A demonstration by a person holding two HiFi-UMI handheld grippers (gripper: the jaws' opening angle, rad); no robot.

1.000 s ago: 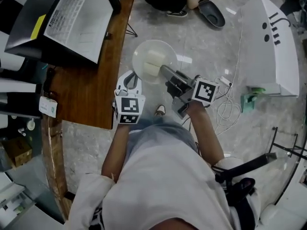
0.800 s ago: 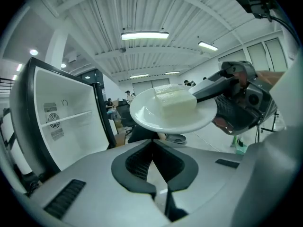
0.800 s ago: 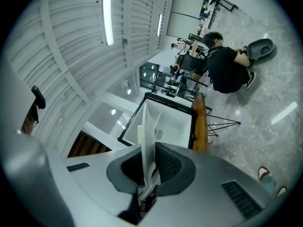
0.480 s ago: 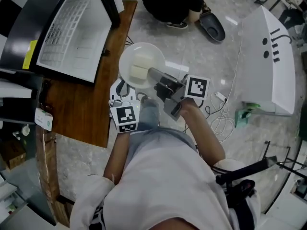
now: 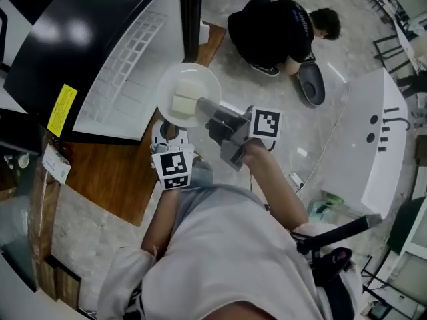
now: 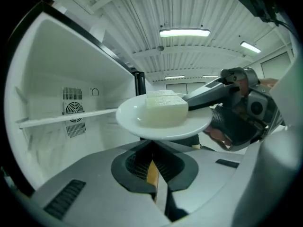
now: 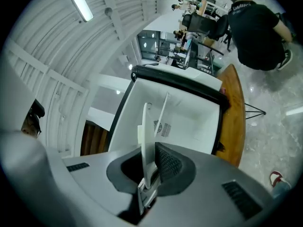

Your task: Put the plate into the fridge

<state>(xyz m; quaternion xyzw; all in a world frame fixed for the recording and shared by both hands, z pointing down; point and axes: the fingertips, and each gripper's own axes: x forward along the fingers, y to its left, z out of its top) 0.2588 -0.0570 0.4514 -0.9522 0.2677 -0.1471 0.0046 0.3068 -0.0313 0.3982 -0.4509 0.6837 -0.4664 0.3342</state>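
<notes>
A white plate [image 5: 189, 103] carrying a pale rectangular block [image 5: 181, 104] is held level in front of the open fridge [image 5: 127, 65]. My right gripper [image 5: 212, 114] is shut on the plate's rim at its right side. In the right gripper view the plate [image 7: 146, 136] shows edge-on between the jaws of that gripper [image 7: 149, 171]. My left gripper [image 5: 167, 139] sits just below and near the plate, shut and empty. Its own view looks up at the plate [image 6: 163, 119], the block [image 6: 164, 107] and the fridge shelf [image 6: 66, 117] from behind that gripper [image 6: 154, 174].
The fridge's dark door [image 5: 190, 19] stands open beside the white interior. A wooden counter [image 5: 113, 172] lies at the left under the fridge. A person in black [image 5: 280, 29] crouches on the stone floor beyond. A white appliance [image 5: 373, 132] is at the right.
The plate and right gripper have moved up and left, from over the floor to the front of the fridge opening. The left gripper followed underneath. The crouching person has come into fuller view.
</notes>
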